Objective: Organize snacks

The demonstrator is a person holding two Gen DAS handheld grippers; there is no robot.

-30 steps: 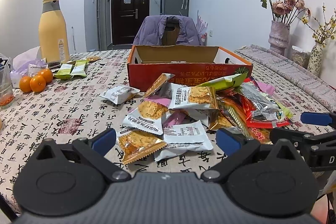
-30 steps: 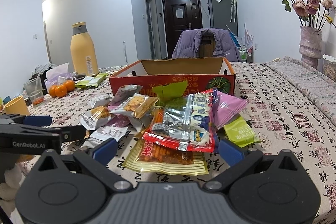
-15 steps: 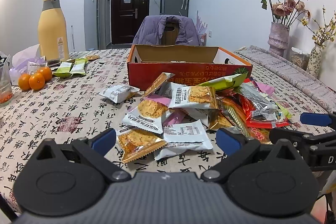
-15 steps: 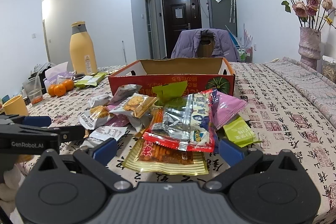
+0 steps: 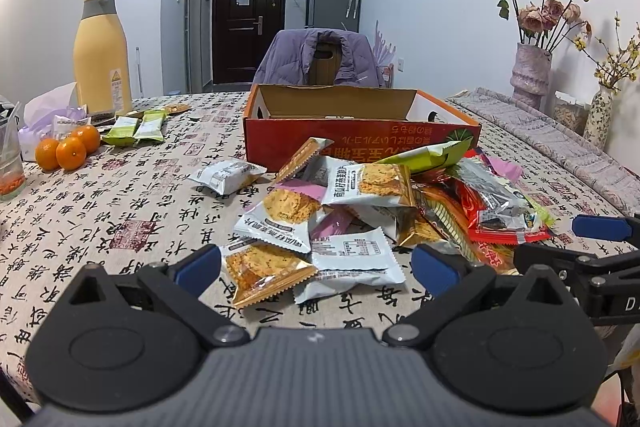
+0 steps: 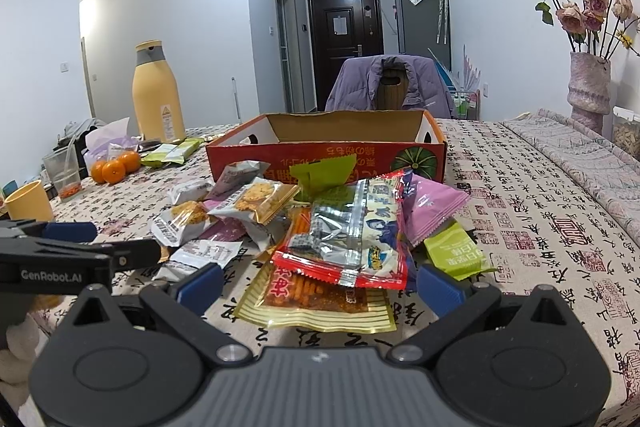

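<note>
Snack packets (image 5: 360, 211) lay heaped before a red carton (image 5: 360, 143).
Both the left gripper (image 5: 316, 271) and right gripper (image 6: 320, 285) stood apart, empty; "GenRobot.AI" marked the left one at nine o'clock.

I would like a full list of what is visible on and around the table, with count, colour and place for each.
Cardboard box: one, red outside, open, table centre.
Snack packets: one pile, count unclear, white, gold, red, green, pink, in front of the box.
White packet: one, apart, left of the pile.
Green packets: two, beside the bottle.
Oranges: three, orange, left side.
Bottle: one, yellow with grey collar, far left.
Cup: one, yellow, left edge.
Plastic cup: one, clear, near the oranges.
Vase: one, pinkish, with dried roses, right.
Chair: one, purple jacket over it, behind the box.
Tablecloth: one, beige with black characters.
Left gripper: open, blue pads.
Right gripper: open, blue pads.
</note>
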